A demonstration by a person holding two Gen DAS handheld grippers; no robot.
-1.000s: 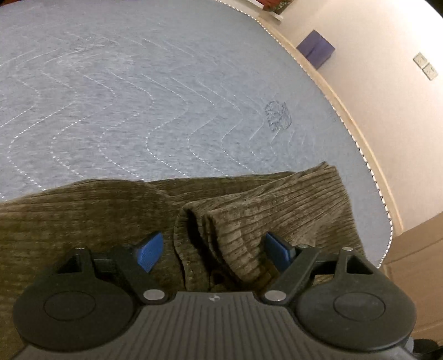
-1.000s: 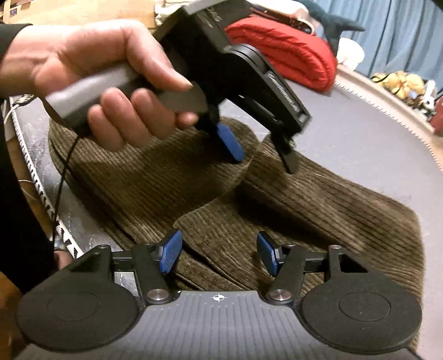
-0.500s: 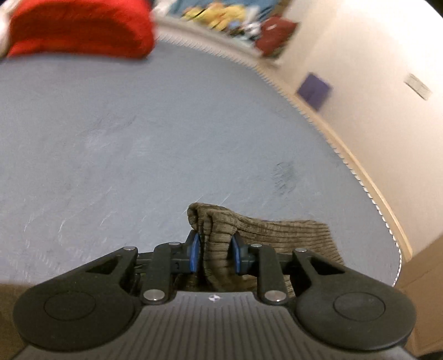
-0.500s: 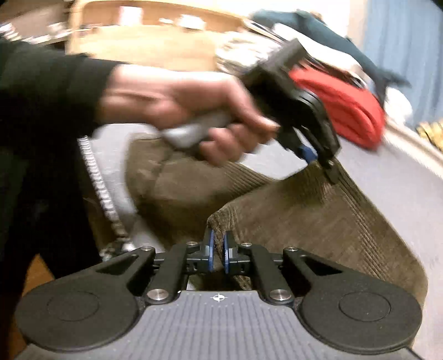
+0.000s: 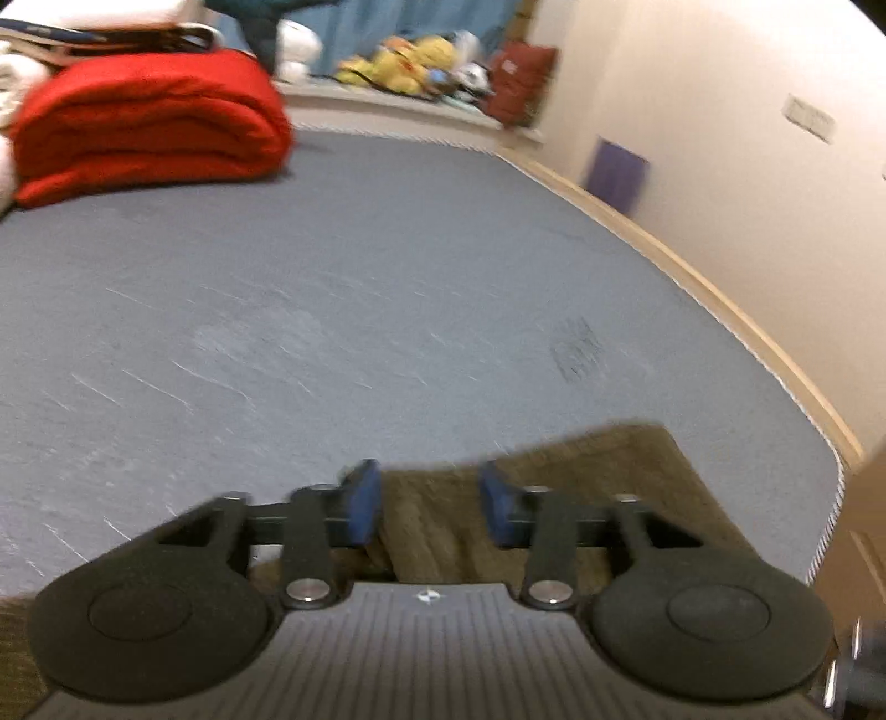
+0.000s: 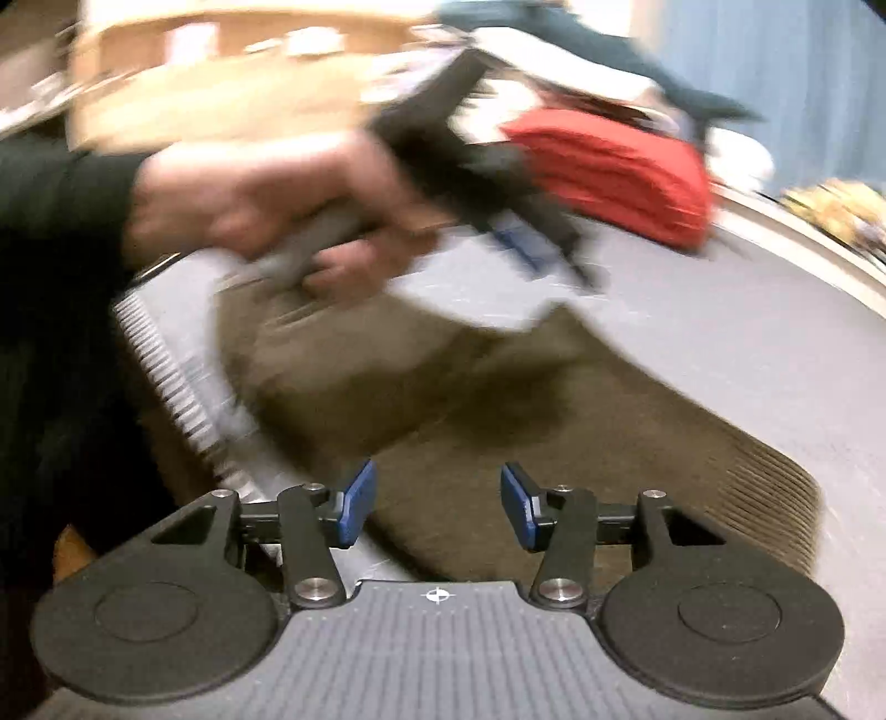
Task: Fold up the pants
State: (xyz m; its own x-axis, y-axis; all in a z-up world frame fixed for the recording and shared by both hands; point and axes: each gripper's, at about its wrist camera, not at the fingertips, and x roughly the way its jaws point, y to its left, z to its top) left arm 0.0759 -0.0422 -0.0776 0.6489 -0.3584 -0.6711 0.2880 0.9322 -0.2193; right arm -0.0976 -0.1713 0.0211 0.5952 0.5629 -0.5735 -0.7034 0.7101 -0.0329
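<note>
Both hand-held grippers (image 5: pixel 429 501) (image 6: pixel 437 509) now released, spread wide, pants (image 6: pixel 581 421) flat, no legible writing.

Pants (image 6: pixel 581 387) on bed (image 5: pixel 332 310), folded blanket (image 5: pixel 149 122) behind.

A grey quilted mattress (image 5: pixel 387 288) fills most of the left wrist view; a dark smudge (image 5: pixel 576 349) marks its surface toward the right edge; a folded red blanket (image 5: pixel 149 122) lies at the mattress's far left corner, with white bedding (image 5: pixel 22 72) stacked beside and behind it; yellow plush toys (image 5: pixel 404 61) and a dark red cushion (image 5: pixel 518 83) sit on a ledge beyond the mattress's far end; a blue curtain (image 5: pixel 376 22) hangs behind them; a cream wall (image 5: pixel 720 138) runs along the mattress's right side, bearing a purple patch (image 5: pixel 617 174) low down and a pale switch plate (image 5: pixel 808 116) higher up; everything is motion-blurred.
</note>
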